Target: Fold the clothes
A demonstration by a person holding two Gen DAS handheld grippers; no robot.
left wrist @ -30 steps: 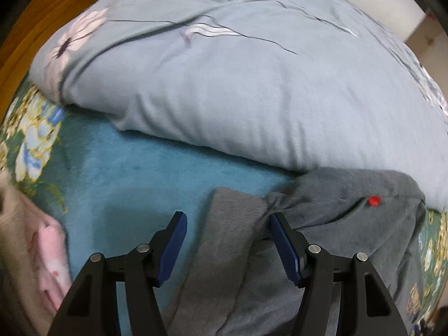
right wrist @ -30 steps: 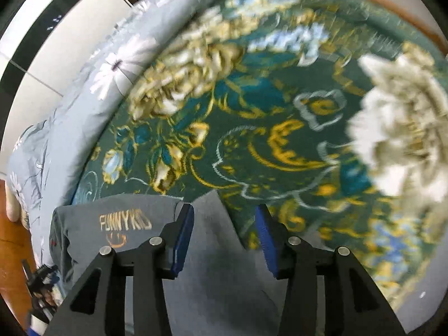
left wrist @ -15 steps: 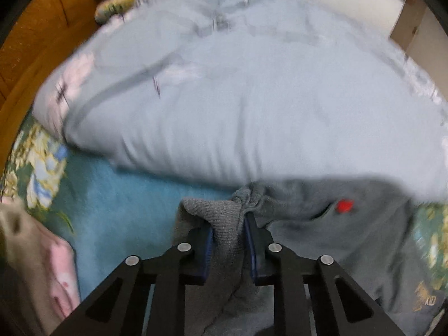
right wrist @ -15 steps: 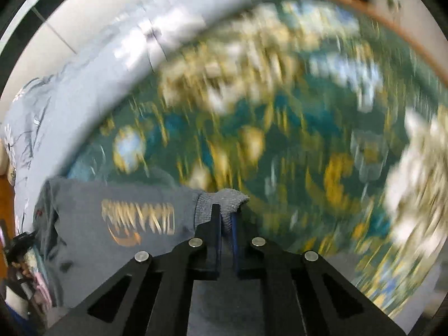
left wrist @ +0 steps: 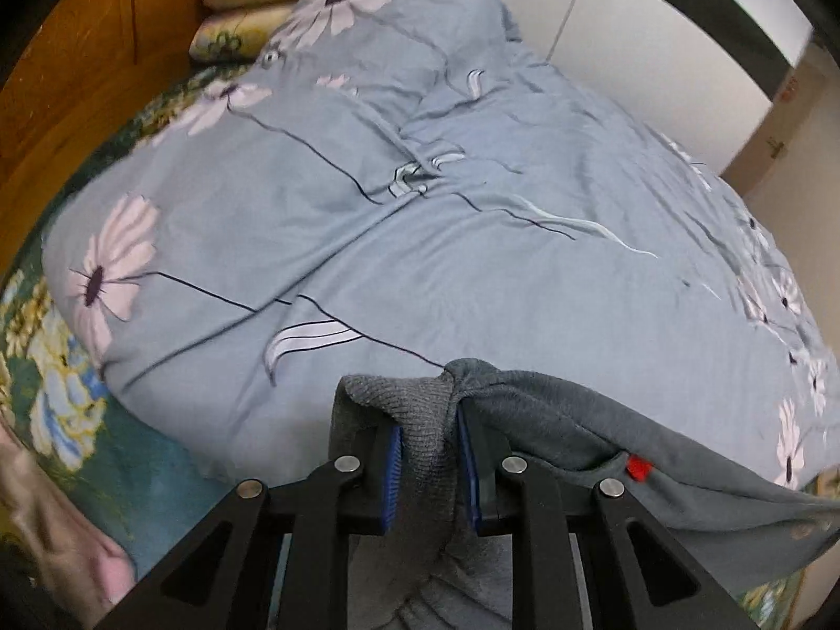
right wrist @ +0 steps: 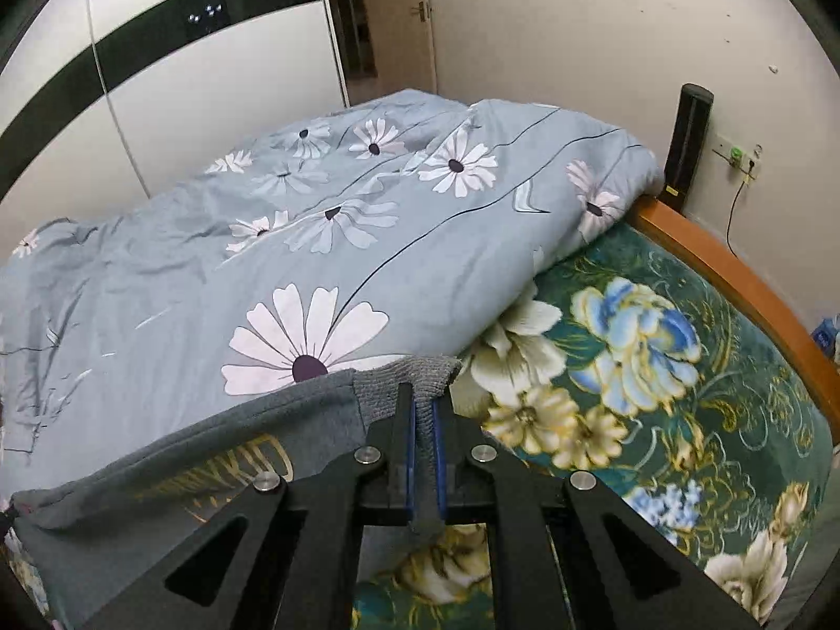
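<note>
Sweatshirt point(left wrist: 567, 420), grey, hangs stretched between the two grippers above the bed, in front of the quilt point(left wrist: 420, 220). Left gripper point(left wrist: 428, 464) is clamped on a bunch of its ribbed hem, the cloth squeezed between the blue pads point(left wrist: 392, 467) and drooping below them. A small red tag point(left wrist: 638, 467) shows on the fabric to the right of that claw. Right gripper point(right wrist: 426, 464) pinches the other ribbed corner point(right wrist: 415, 375), its jaws nearly together on the thin cloth. Gold lettering point(right wrist: 231, 467) on the sweatshirt faces the right camera. Below lies a green floral bedspread point(right wrist: 656, 367); a wooden bed frame point(right wrist: 735, 273) edges it.
</note>
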